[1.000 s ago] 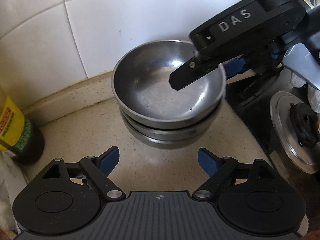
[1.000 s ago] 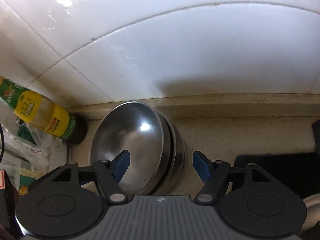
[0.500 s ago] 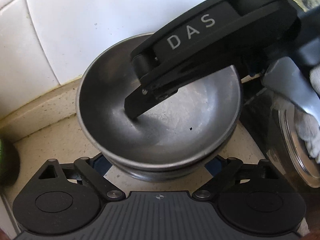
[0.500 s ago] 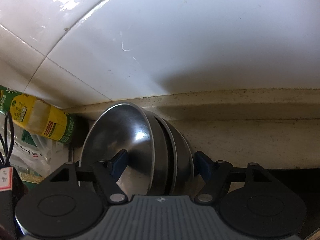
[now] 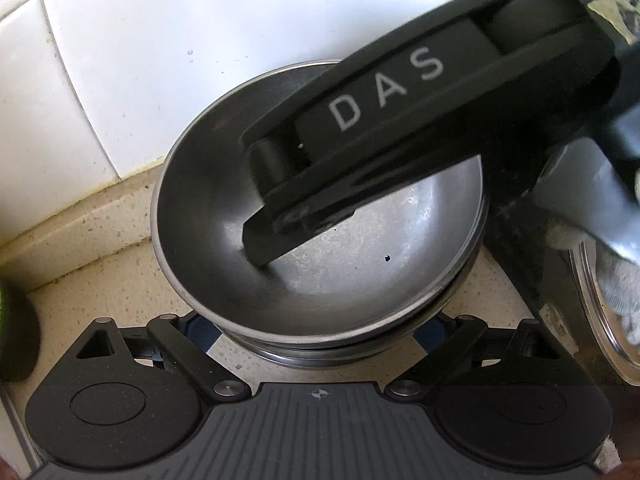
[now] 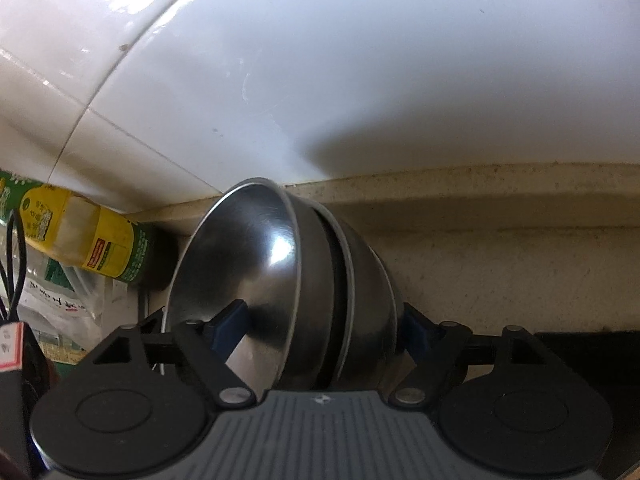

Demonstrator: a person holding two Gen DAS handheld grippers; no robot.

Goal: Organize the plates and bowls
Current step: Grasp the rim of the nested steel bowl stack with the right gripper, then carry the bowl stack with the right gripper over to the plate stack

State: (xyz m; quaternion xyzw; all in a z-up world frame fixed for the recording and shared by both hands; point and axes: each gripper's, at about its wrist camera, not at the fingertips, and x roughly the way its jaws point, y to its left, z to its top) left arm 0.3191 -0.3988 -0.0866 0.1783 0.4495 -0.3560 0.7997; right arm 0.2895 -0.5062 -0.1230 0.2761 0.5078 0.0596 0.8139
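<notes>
A stack of steel bowls [image 5: 360,264] stands on the speckled counter against the white tiled wall. My left gripper [image 5: 316,332] is open, its blue-padded fingers reaching under the near rim on either side of the stack. My right gripper [image 6: 324,328] is open and straddles the stack [image 6: 320,280] from the side: one finger lies inside the top bowl, the other outside the bottom bowl. In the left wrist view the right gripper's black finger [image 5: 280,240] rests in the top bowl.
A yellow and green bottle [image 6: 92,244] stands left of the stack by the wall, with plastic packets [image 6: 52,312] near it. A gas stove with a steel burner plate [image 5: 600,320] lies right of the bowls. The tiled wall [image 5: 160,60] is close behind.
Both grippers have moved in on the bowl stack. The left fingers now sit under its near rim, and the right fingers have slid further around the stack. The bowls have not moved.
</notes>
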